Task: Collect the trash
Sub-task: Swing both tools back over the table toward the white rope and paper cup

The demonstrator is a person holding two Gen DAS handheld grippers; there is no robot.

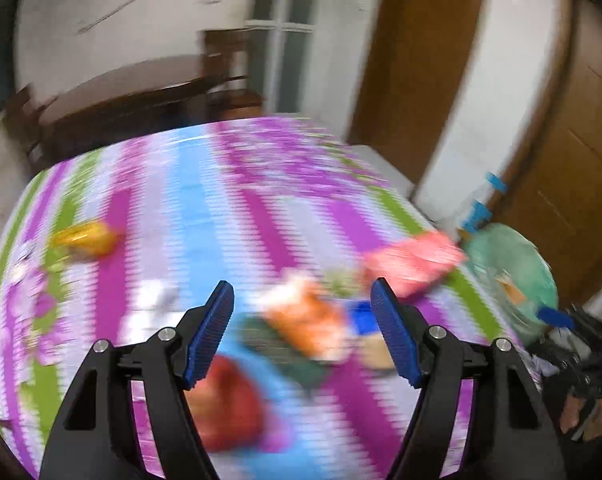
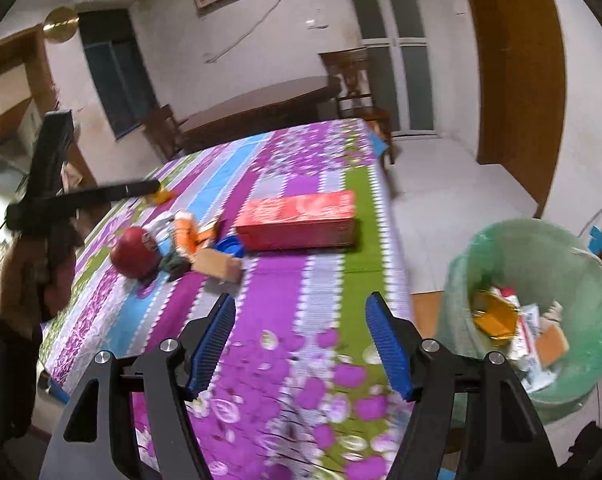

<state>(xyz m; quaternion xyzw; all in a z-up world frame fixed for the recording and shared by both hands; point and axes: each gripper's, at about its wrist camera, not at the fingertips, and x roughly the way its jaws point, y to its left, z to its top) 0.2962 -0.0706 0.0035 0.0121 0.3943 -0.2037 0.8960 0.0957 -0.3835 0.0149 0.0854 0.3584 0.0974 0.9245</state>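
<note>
1. Left gripper and right gripper are both spread wide, holding nothing.
2. Beside the red box on the table: a round red pouch, wrappers, a cardboard piece.
3. The green-lined bin stands off the table's edge, past the box.
4. Print too blurred to read.

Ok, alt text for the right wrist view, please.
The open, empty right gripper hovers over a purple floral tablecloth. Beyond lie a red box, a small cardboard box and a red round item; right, a green-lined bin holds trash.
</note>
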